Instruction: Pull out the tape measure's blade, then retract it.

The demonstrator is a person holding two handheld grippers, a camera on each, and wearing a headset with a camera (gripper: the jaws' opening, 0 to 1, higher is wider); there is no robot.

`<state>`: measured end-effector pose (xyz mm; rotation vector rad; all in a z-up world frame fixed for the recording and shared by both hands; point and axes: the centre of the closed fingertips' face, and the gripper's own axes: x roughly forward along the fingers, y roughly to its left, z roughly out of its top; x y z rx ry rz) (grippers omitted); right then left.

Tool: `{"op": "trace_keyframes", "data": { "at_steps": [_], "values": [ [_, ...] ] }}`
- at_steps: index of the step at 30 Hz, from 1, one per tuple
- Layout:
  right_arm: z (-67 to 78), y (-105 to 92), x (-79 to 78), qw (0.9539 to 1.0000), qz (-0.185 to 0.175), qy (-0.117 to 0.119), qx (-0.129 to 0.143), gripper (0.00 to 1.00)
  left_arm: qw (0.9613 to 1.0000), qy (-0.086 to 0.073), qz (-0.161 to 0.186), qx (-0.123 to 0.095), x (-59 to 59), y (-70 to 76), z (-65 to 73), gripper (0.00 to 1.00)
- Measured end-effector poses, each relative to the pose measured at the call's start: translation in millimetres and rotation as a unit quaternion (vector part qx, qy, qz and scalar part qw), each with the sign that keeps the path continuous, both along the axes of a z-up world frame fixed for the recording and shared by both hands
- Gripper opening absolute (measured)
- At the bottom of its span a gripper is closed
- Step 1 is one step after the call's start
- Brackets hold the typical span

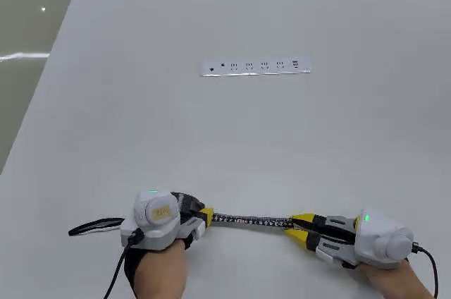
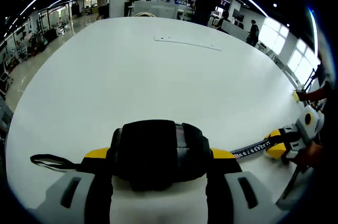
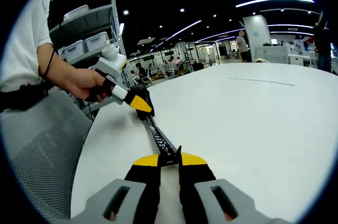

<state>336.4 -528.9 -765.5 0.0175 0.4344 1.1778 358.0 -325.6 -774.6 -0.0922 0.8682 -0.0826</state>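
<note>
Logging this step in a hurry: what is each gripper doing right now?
Left gripper: jaws closed on the tape measure case.
Right gripper: jaws closed on the end of the pulled-out blade.

The broad white surface (image 1: 282, 137) carries a white power strip (image 1: 256, 67) lying flat toward its far edge and running lengthwise along it, and a black strap (image 1: 95, 226) lying close to the near edge at the left, well apart from the strip.
</note>
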Motion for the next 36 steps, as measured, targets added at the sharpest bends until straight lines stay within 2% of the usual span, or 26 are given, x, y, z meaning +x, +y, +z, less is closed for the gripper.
{"op": "trace_keyframes", "data": {
  "at_steps": [36],
  "values": [
    [-3.4, 38.5, 2.8, 0.9998, 0.019, 0.004, -0.001, 0.11, 1.0000, 0.002, 0.002, -0.004, -0.1, -0.3, -0.1, 0.70]
  ]
}}
